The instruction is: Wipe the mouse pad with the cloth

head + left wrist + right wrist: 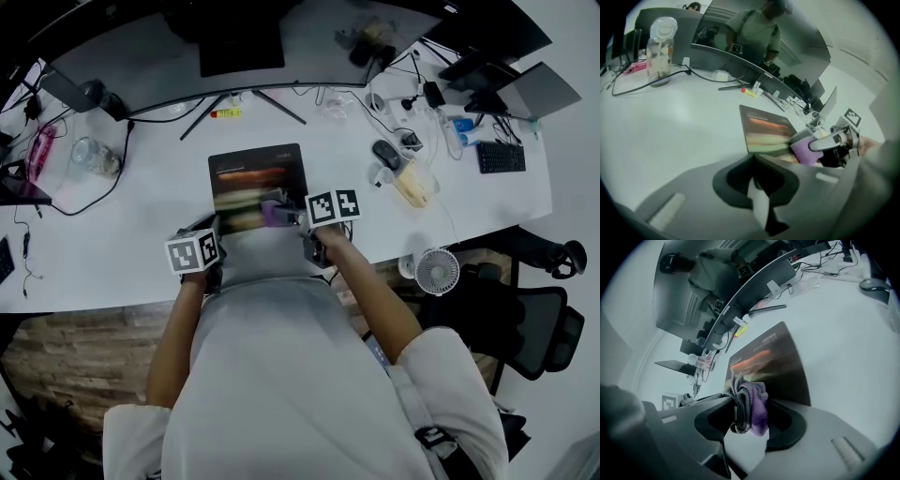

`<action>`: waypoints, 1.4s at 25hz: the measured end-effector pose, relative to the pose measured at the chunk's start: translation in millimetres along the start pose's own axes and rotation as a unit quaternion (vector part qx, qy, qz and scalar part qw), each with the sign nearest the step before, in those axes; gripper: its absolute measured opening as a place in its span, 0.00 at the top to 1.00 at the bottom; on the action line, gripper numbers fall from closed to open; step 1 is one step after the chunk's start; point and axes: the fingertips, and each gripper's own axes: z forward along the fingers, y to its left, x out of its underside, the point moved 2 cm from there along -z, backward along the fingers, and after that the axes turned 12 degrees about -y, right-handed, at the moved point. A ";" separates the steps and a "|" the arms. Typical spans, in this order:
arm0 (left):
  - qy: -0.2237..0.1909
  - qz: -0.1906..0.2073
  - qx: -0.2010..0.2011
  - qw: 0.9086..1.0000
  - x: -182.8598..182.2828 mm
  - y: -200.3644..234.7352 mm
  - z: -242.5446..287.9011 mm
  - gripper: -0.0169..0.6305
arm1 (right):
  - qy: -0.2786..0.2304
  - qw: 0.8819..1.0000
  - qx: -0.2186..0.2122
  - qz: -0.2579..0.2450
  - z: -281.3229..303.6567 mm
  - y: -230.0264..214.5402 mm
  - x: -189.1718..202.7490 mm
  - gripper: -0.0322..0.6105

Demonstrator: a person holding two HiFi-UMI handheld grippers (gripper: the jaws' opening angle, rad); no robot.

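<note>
Just left of the head view's centre, the dark mouse pad [255,178] lies flat on the white desk [131,220]. The right gripper [298,221] is clenched on a bunched purple-and-grey cloth [751,408], which sits on the pad's lower right part. The left gripper [753,161], below and to the left in the head view, has its jaws pressed together with nothing between them, their tips by the pad's lower left corner.
</note>
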 end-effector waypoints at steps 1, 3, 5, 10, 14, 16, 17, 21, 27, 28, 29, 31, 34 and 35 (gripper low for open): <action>0.000 0.000 0.000 1.000 -1.0 0.6 0.2 0.97 | 0.000 1.000 0.002 -0.001 -1.5 -2.2 -1.5 0.65; -0.002 0.004 -0.003 1.000 -3.5 3.4 -0.5 0.97 | 0.000 1.000 0.001 -0.001 -2.5 -5.7 -5.0 0.65; -0.002 0.005 -0.006 1.000 -3.1 3.7 -1.2 0.97 | 0.001 1.000 0.001 -0.002 -6.6 -10.0 -6.5 0.65; 0.001 -0.004 0.002 1.000 -1.0 -0.2 1.6 0.97 | -0.003 1.000 0.016 -0.006 -22.0 -24.7 -11.0 0.65; 0.001 -0.001 -0.001 1.000 -1.1 0.1 1.4 0.97 | -0.009 1.000 0.026 -0.005 -30.3 -33.3 -14.0 0.65; 0.001 -0.001 -0.001 1.000 -0.5 -0.7 0.8 0.97 | -0.012 0.999 0.031 -0.005 -36.0 -38.0 -14.5 0.65; 0.001 -0.001 -0.002 1.000 -0.1 -1.2 0.5 0.97 | -0.014 0.999 0.032 -0.005 -38.8 -40.2 -14.7 0.65; -0.001 0.001 -0.001 1.000 0.4 -3.2 0.0 0.97 | -0.022 0.999 0.043 -0.013 -50.5 -47.2 -16.3 0.66; 0.004 -0.012 0.034 0.999 4.4 -7.5 -4.5 0.97 | -0.082 0.995 0.049 -0.032 -74.8 -44.9 -31.1 0.66; 0.007 -0.029 0.039 0.999 5.6 -7.6 -5.2 0.97 | -0.092 0.994 0.049 -0.037 -79.0 -43.0 -33.6 0.66; 0.009 -0.045 0.044 0.998 6.7 -7.6 -6.3 0.97 | -0.099 0.993 0.049 -0.042 -82.6 -40.8 -34.8 0.66; 0.010 -0.067 0.052 0.996 7.2 -8.7 -9.9 0.97 | -0.106 0.992 0.051 -0.055 -88.4 -36.1 -34.1 0.66; -0.003 -0.064 0.057 0.996 0.6 -12.3 -19.2 0.97 | -0.113 0.990 0.055 -0.066 -94.3 -28.5 -30.9 0.66; -0.010 -0.058 0.058 0.997 -3.2 -14.1 -22.9 0.97 | -0.117 0.989 0.055 -0.068 -95.9 -25.0 -30.5 0.66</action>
